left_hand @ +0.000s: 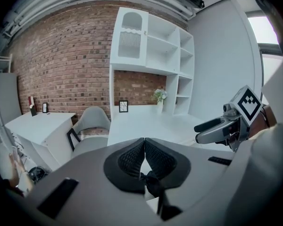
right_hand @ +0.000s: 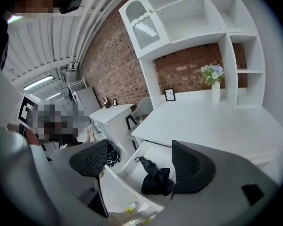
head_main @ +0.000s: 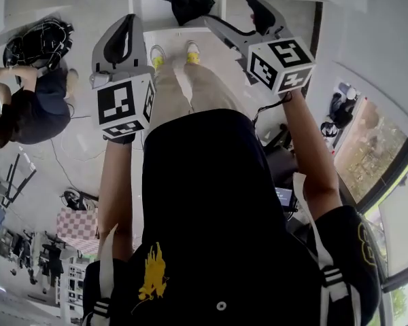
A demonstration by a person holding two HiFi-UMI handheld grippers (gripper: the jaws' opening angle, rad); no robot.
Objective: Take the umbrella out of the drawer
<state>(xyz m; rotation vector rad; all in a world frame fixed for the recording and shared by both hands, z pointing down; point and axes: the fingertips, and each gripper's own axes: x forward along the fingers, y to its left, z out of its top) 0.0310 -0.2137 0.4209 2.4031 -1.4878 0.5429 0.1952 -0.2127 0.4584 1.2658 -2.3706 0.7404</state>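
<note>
Black folded umbrella lies in the open white drawer, lower centre of the right gripper view, untouched. Right gripper jaws stand wide apart, clear of it. Left gripper jaws meet at the tips.

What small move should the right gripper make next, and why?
Probably lower the open right gripper toward the black umbrella. The umbrella lies in the open drawer, below and ahead of this gripper, whose jaws stand apart and hold nothing.
</note>
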